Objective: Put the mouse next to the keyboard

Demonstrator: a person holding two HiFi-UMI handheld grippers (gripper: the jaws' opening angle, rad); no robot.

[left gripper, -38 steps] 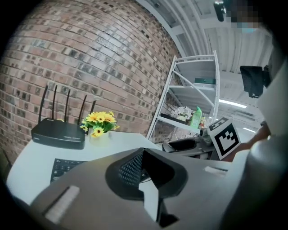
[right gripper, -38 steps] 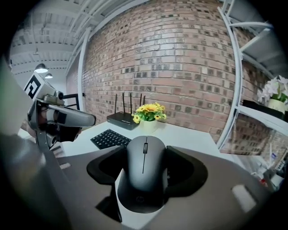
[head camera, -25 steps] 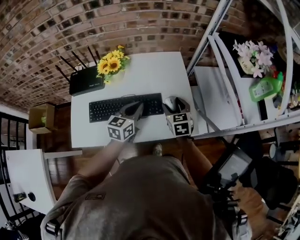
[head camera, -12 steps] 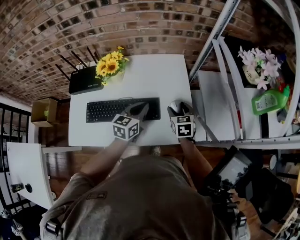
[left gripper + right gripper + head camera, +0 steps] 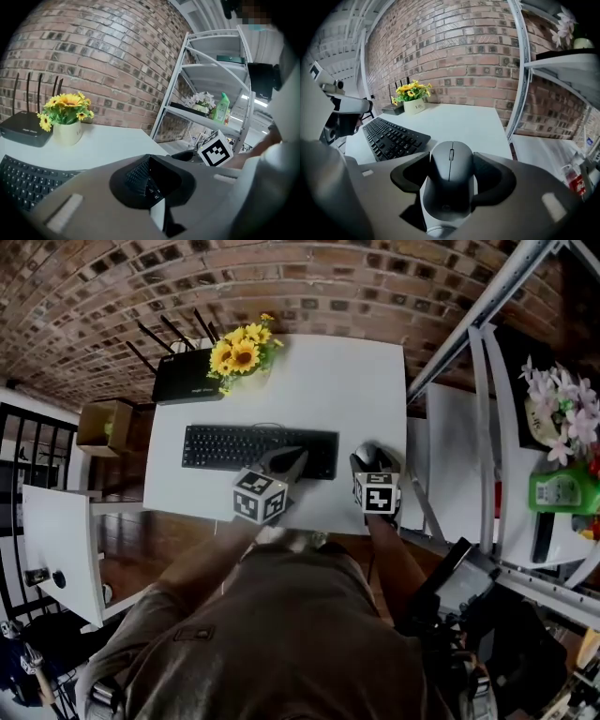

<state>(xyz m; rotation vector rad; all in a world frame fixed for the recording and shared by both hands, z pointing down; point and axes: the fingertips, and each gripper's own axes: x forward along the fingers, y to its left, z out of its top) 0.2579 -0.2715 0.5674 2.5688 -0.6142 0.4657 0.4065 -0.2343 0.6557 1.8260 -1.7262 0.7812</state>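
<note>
a person stands at a white tabletop (image 5: 319, 381) set against a brick wall (image 5: 281, 277), with a white metal rack (image 5: 469, 326) to its right. a black keyboard (image 5: 234, 446) lies across the middle of the tabletop. behind it a black router (image 5: 187, 387) sits at the back left corner, with a pot of sunflowers (image 5: 242, 352) just to its right. the left tool (image 5: 287, 463), jaws together with nothing between them, points at the keyboard's front edge near its right end. the right tool (image 5: 373, 465) is clamped on a grey mouse (image 5: 451, 168), a jaw pressed to each of its sides, scroll wheel facing up. the mouse is just beside the keyboard's right end, near the tabletop's front right corner; no view shows whether it touches the tabletop.
</note>
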